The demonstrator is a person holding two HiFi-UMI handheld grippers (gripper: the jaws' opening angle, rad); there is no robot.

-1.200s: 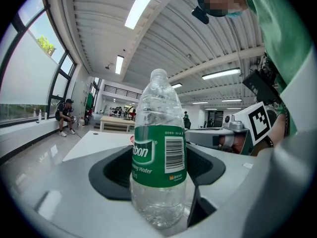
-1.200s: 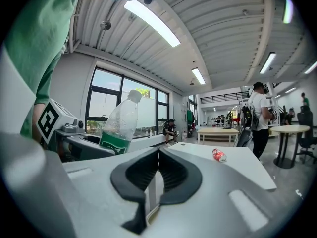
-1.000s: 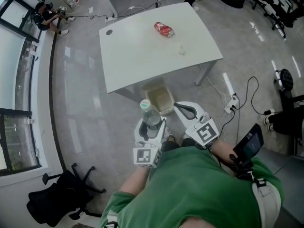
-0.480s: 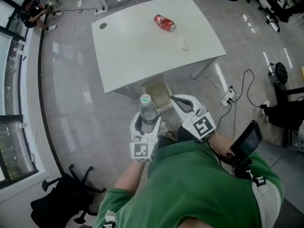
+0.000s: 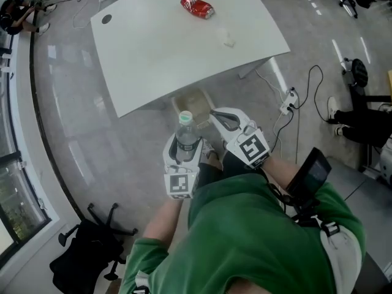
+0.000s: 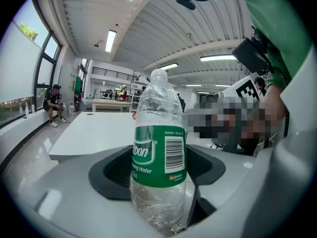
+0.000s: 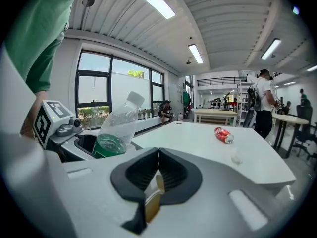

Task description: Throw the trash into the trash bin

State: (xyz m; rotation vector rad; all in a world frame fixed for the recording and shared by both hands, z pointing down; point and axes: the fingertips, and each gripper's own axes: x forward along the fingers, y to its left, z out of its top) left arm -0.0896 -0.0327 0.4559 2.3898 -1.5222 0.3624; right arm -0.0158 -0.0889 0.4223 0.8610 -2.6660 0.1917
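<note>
- the bottle (image 6: 158, 152) is still pinched upright between the fingers of the left gripper (image 6: 158, 175). over the last second it appears to be brought slightly nearer the trash bin (image 5: 184, 101), so the drop seems close.
- the bin, by the bench (image 5: 153, 54) edge, is shown only in the head view.
- the right gripper (image 7: 157, 170) fingers are seen pressed together, empty, in its own view.
- a can (image 5: 197, 7) is left on the bench.

The right hand-held gripper (image 5: 219, 115) has drawn closer beside the left hand-held gripper (image 5: 182, 152); the bin (image 5: 197, 100) now lies just ahead of both.
</note>
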